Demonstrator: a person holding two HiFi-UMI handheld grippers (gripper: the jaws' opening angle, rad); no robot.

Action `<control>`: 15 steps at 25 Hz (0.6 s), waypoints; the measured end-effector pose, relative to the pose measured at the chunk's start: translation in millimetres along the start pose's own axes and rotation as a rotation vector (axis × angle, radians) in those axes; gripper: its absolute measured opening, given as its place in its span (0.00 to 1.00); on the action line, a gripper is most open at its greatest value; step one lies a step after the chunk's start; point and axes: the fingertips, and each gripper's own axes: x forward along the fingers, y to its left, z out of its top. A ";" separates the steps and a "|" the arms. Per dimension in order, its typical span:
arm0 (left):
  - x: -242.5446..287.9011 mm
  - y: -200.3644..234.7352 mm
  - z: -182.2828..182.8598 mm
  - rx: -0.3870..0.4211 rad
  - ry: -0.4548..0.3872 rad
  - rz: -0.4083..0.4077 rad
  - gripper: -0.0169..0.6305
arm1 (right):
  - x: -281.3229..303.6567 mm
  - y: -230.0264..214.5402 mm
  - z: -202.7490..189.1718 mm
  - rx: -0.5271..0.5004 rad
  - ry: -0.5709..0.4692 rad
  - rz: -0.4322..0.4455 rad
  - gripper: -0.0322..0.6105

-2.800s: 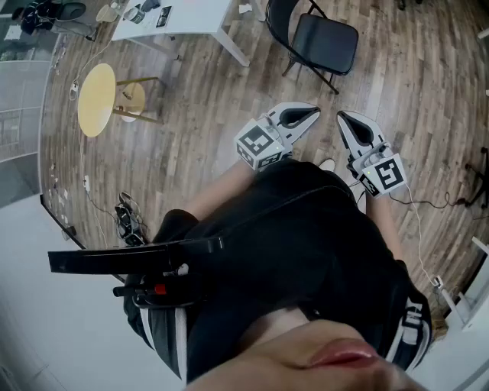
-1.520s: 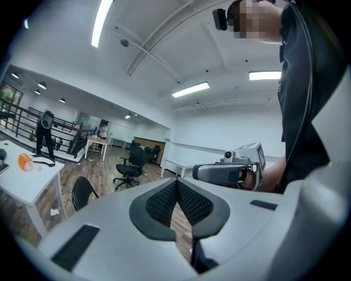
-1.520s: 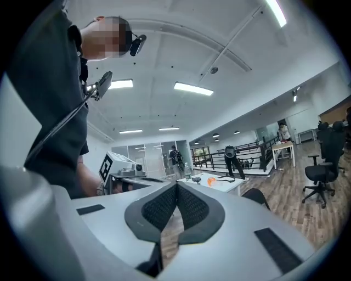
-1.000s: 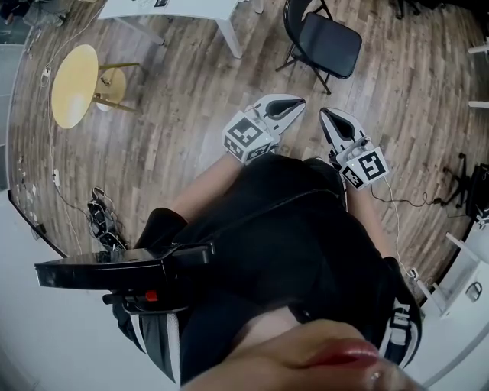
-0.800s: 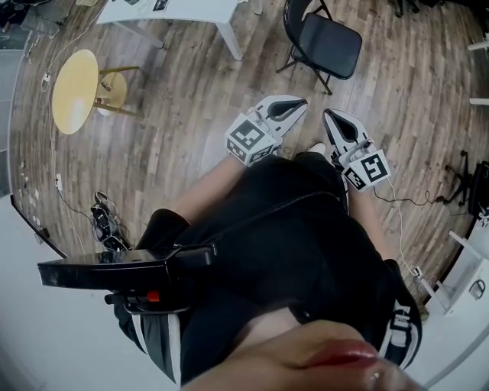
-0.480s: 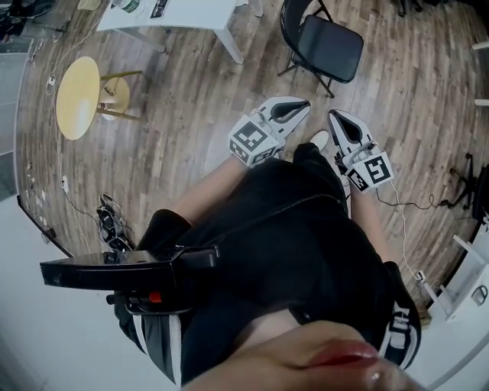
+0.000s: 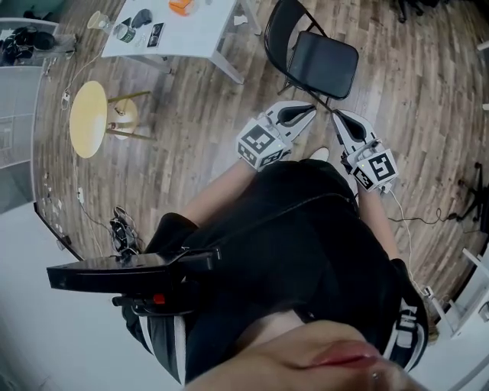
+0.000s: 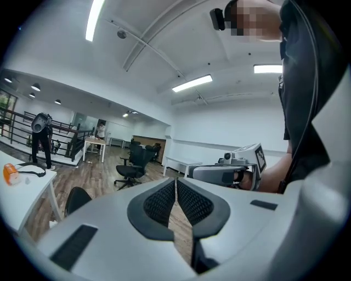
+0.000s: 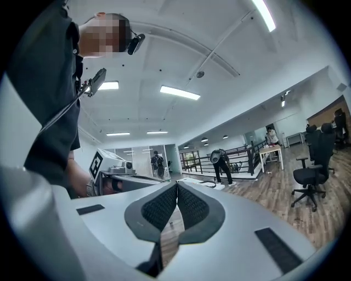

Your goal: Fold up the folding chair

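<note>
**Both claws drawn nearer the open chair**

Since a second ago the folding chair (image 7: 321,65) has come closer to both claws in the head view, and more of the white surface (image 7: 200,27) now shows at 11 o'clock. Wooden floor (image 7: 199,130) fills the upper part of that view, and the person's black top (image 7: 290,244) fills the lower part. The chair is black and stands unfolded with its seat down, between 12 and 1 o'clock. A yellow stool (image 7: 88,118) stands at 10 o'clock, well apart from the chair. The left claw (image 7: 312,111) and the right claw (image 7: 338,116) are held side by side near the centre. Their tips point toward 12 o'clock and lie near the chair's front edge in that view. In its own view the left claw (image 8: 175,181) is clenched, pads together with nothing between them. The right claw (image 9: 176,185) is likewise clenched and empty. A tangle of cables (image 7: 122,229) lies on the floor at 8 o'clock. A small orange object (image 7: 180,6) sits on the surface.
</note>
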 end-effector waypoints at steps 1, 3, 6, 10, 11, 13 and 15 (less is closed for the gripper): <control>10.0 0.7 2.5 0.003 0.000 0.003 0.04 | -3.2 -9.4 1.7 -0.003 -0.001 0.004 0.07; 29.0 1.5 7.1 0.009 0.004 0.010 0.04 | -10.2 -27.8 5.0 -0.004 -0.004 0.012 0.07; 50.9 2.9 10.8 0.016 0.010 0.024 0.04 | -18.7 -51.9 6.5 -0.005 -0.007 0.016 0.07; 66.3 7.2 9.9 0.009 0.028 0.036 0.04 | -20.9 -75.2 5.8 0.004 -0.016 0.007 0.07; 67.5 8.1 8.6 0.004 0.037 0.037 0.04 | -20.4 -78.0 5.5 0.013 -0.020 0.004 0.07; 69.8 12.1 5.0 -0.005 0.053 0.038 0.04 | -17.3 -82.7 3.9 0.028 -0.024 0.002 0.07; 72.9 20.2 2.5 -0.014 0.062 0.040 0.04 | -10.7 -87.7 1.7 0.038 -0.022 0.001 0.07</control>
